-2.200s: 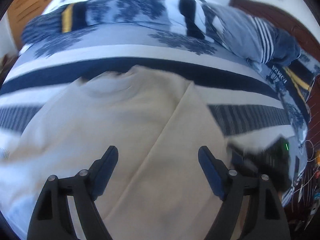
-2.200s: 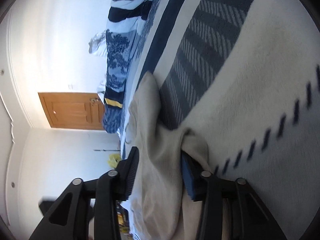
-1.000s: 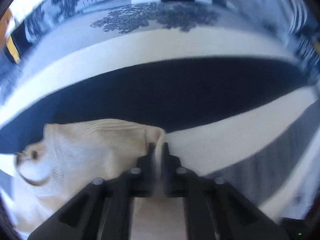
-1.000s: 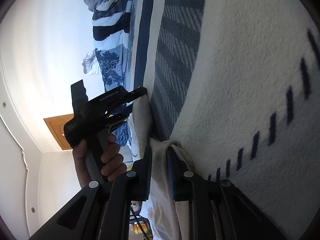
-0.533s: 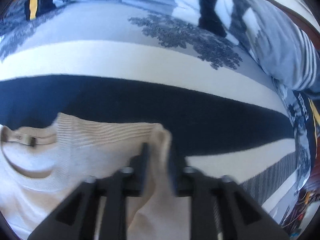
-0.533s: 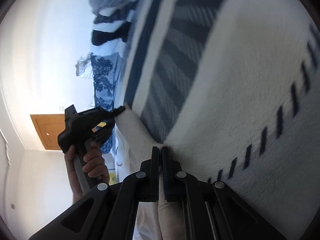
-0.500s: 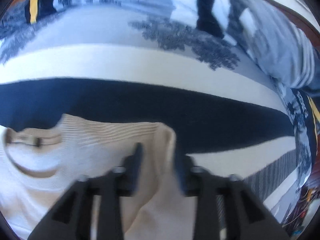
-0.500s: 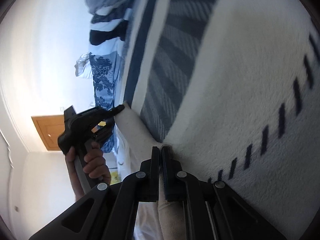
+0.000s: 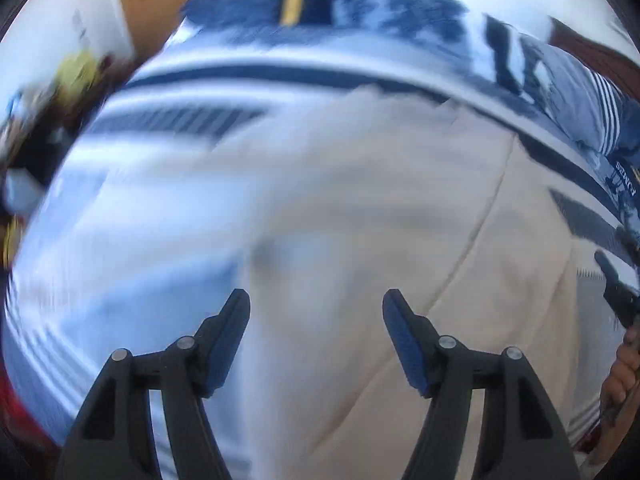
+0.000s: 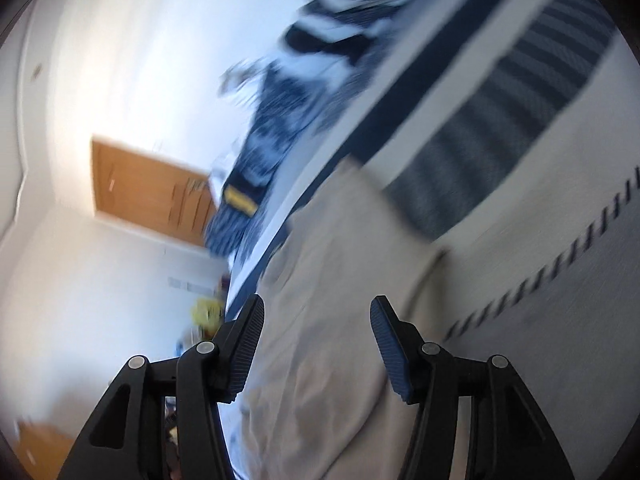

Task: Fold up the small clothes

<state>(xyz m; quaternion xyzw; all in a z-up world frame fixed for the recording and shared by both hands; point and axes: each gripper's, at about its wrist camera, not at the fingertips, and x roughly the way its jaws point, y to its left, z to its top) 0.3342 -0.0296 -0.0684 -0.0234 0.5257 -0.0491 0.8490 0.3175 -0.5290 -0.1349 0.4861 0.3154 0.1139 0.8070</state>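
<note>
A beige knit top point(image 9: 360, 208) lies spread on the striped bed cover, with a fold line running down its right part. My left gripper point(image 9: 316, 300) hangs above the cloth, its jaws opening, and nothing sits between its blue pads. In the right wrist view the same beige top point(image 10: 340, 280) stretches away along the bed. My right gripper point(image 10: 316, 308) is lifted just over its near edge, jaws opening, with no cloth pinched between them. Both views are blurred by motion.
The blue and white striped bed cover point(image 9: 168, 120) lies under the top. A rumpled patterned duvet point(image 9: 360, 4) is heaped at the far side. A wooden door point(image 10: 140, 188) stands beyond the bed. A hand on the other gripper shows at the right edge point(image 9: 624, 360).
Both grippers were shut on corners of the beige top; now both stand open and off it. The left view has swung from the collar end to the top's middle. The right gripper has risen.
</note>
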